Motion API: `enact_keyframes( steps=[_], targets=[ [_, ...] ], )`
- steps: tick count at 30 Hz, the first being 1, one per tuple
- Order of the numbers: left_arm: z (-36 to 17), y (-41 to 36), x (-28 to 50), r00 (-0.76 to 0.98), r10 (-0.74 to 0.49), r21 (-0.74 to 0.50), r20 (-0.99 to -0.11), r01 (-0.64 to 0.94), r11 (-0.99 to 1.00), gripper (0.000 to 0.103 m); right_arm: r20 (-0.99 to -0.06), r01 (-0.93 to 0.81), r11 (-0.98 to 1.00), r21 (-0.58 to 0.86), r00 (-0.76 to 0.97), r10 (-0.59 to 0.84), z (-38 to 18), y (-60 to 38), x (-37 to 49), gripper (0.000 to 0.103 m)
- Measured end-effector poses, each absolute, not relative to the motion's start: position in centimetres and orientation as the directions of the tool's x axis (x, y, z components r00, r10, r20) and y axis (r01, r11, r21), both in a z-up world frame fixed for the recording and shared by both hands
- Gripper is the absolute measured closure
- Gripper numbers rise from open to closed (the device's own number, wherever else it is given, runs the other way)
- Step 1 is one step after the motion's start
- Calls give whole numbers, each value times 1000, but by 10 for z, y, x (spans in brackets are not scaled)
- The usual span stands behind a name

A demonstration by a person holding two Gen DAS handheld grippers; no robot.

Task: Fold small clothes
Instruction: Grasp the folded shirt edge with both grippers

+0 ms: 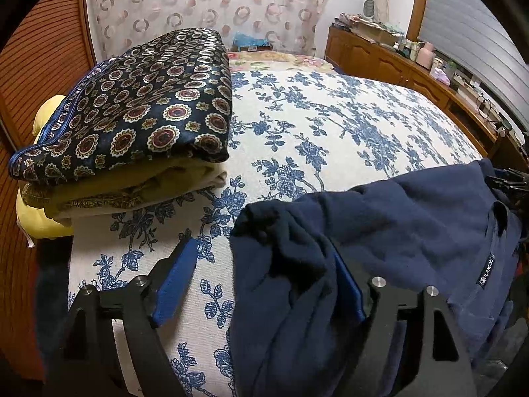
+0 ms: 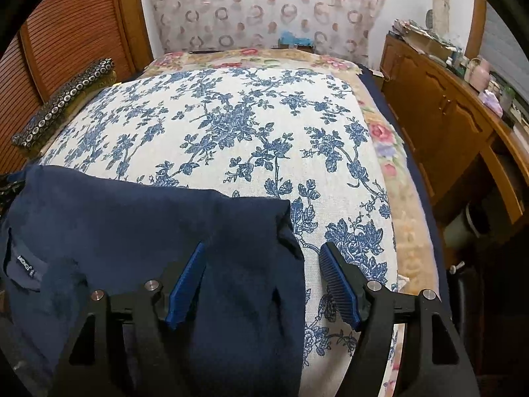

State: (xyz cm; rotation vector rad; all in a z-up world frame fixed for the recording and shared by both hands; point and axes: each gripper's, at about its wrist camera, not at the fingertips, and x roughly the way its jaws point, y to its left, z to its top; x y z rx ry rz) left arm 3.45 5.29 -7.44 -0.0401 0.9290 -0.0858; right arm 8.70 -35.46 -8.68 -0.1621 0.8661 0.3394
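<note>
Both grippers had their blue-padded fingers spread apart. Left gripper (image 1: pixel 261 274) sat over the bunched left edge of the soft dark navy fleece garment (image 1: pixel 390 231), and right gripper (image 2: pixel 261 281) sat over its right edge. That garment lay on the white bedspread with blue flowers (image 2: pixel 231 125). A folded stack of patterned clothes (image 1: pixel 132 115) rested nearby on the left.
</note>
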Motion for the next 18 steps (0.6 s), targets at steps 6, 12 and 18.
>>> enact_keyframes(
  steps=[6,12,18],
  targets=[
    [-74,54,35,597,-101,-84,-796,56,995,24,-772,-380,925,-5,589,238,-87,-353,96,29],
    [-69,59,36,593,-193,-187,-782,73,980,61,-771,-473,881,-2,561,300,-86,-348,95,54],
    [-66,45,33,592,-199,-169,-781,106,980,86,-766,-505,863,14,549,333,-86,-345,84,90]
  ],
)
